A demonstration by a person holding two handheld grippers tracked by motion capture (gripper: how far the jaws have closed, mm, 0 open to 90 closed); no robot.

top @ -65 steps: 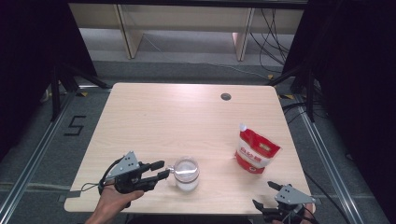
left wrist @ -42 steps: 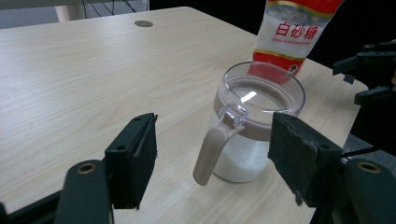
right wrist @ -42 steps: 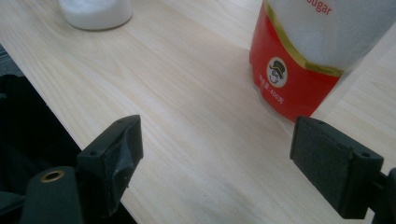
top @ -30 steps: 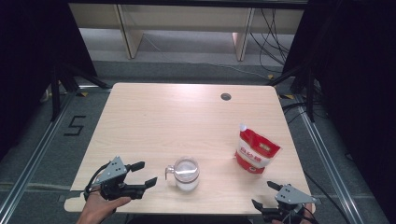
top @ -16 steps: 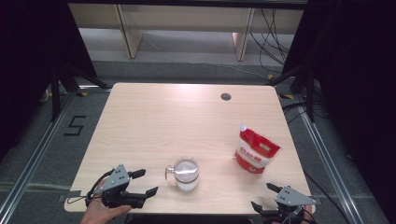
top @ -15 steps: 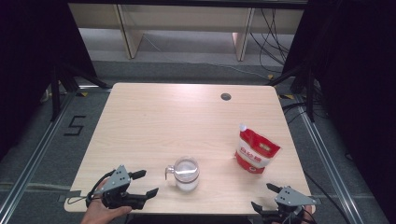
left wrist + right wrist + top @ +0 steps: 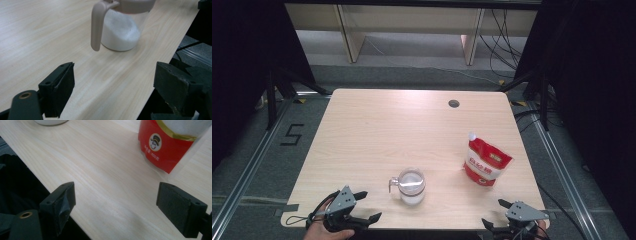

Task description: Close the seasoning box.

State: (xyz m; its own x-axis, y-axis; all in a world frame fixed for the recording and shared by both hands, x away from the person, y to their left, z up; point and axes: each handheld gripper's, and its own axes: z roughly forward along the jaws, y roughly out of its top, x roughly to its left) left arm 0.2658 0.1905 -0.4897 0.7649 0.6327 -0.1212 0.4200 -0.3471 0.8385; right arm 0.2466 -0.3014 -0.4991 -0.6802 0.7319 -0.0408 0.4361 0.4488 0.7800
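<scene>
The left gripper (image 7: 113, 82) has its two black jaws spread wide over the pale wooden table (image 7: 37, 32), nothing between them; they have just been opening; ahead stands a clear jug (image 7: 122, 27) of white powder, beige handle (image 7: 97, 27) nearest, apart from the jaws.

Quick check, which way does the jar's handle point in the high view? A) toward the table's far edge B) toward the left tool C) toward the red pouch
B: the jar has its handle on the side facing the left tool, away from the red pouch.
</scene>
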